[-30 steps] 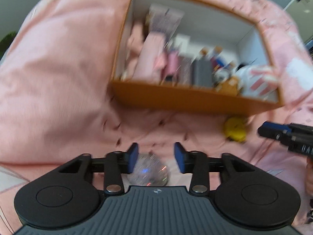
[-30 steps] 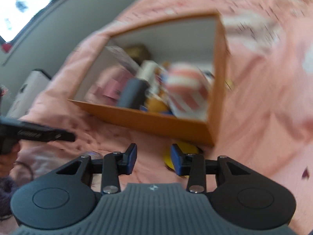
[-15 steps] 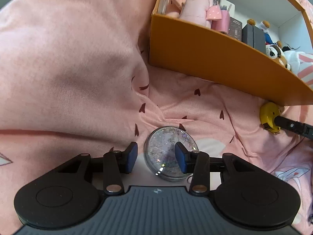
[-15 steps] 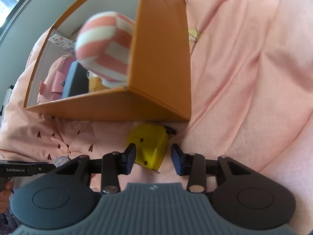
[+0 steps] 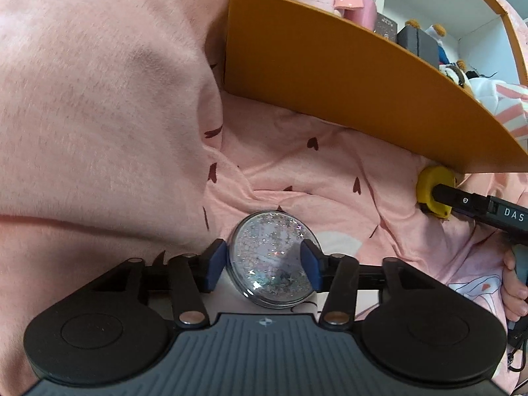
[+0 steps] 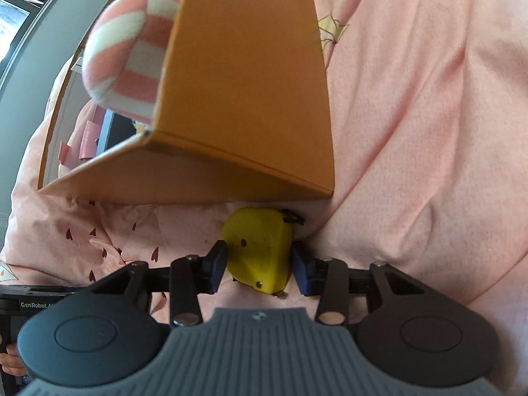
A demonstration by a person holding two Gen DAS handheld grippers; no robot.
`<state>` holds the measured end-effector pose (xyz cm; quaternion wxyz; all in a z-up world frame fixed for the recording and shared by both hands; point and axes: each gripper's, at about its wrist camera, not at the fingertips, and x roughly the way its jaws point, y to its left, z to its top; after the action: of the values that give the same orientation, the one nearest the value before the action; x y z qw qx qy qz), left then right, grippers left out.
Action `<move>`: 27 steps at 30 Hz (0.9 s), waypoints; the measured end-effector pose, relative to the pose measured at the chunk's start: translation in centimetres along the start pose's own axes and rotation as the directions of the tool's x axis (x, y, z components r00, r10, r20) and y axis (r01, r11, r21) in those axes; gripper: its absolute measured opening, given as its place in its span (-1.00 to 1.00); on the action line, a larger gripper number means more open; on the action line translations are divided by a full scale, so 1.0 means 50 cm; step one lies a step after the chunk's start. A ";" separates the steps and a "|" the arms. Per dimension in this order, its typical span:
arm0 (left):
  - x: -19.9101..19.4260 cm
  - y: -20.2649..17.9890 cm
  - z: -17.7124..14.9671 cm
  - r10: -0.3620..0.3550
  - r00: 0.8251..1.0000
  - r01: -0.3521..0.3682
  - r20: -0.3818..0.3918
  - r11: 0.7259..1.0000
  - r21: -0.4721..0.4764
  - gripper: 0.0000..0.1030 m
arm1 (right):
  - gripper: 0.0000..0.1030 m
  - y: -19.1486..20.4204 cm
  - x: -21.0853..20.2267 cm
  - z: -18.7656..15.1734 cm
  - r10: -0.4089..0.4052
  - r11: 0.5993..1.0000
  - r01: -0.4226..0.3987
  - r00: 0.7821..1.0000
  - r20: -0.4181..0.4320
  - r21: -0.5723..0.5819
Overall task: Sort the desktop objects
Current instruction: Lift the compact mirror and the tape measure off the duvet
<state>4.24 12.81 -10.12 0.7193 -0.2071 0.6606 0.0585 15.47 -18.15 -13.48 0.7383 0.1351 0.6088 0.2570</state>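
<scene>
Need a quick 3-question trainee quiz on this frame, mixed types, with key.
1. True or false: the glitter disc lies inside the orange box.
2. Multiple choice: what sits between the right gripper fingers? A) a striped plush, B) the yellow tape measure, C) nothing.
3. Fill in: the left gripper straddles the ____ on the pink cloth.

Key: 1 false, it lies on the cloth outside the box. 2 B, with the fingers closing. 3 glitter disc.
</scene>
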 end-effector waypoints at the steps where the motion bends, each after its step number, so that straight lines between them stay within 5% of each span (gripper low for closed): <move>1: -0.001 0.002 0.000 -0.007 1.000 0.007 0.003 1.000 -0.006 -0.11 | -0.31 0.000 -0.004 -0.002 0.002 1.000 -0.002 1.000 0.005 0.001; 4: -0.015 0.003 -0.001 -0.049 0.999 0.050 0.008 0.999 -0.017 -0.26 | -0.41 -0.002 -0.018 -0.006 0.027 1.000 -0.027 1.000 0.016 0.014; 10: -0.026 -0.016 0.001 -0.151 0.988 0.152 0.012 0.988 -0.015 -0.27 | -0.46 0.005 -0.025 -0.011 0.055 0.998 -0.055 0.998 0.015 0.018; 17: 0.037 -0.029 0.002 -0.129 0.991 0.127 -0.025 0.990 -0.069 -0.27 | -0.29 -0.006 -0.004 -0.012 0.048 0.997 -0.048 0.999 -0.003 0.059; 24: 0.075 -0.027 0.002 -0.160 0.987 0.158 -0.005 0.982 -0.103 0.16 | -0.08 -0.008 0.012 -0.016 0.069 0.996 -0.069 0.998 0.002 0.056; 27: 0.082 -0.046 -0.001 -0.148 0.989 0.148 0.002 0.986 -0.081 0.20 | -0.06 -0.008 0.015 -0.018 0.075 0.996 -0.075 0.997 0.002 0.056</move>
<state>5.48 9.94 -13.59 0.7114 -0.2846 0.6418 0.0313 14.77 -18.16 -14.49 0.7239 0.1784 0.6104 0.2673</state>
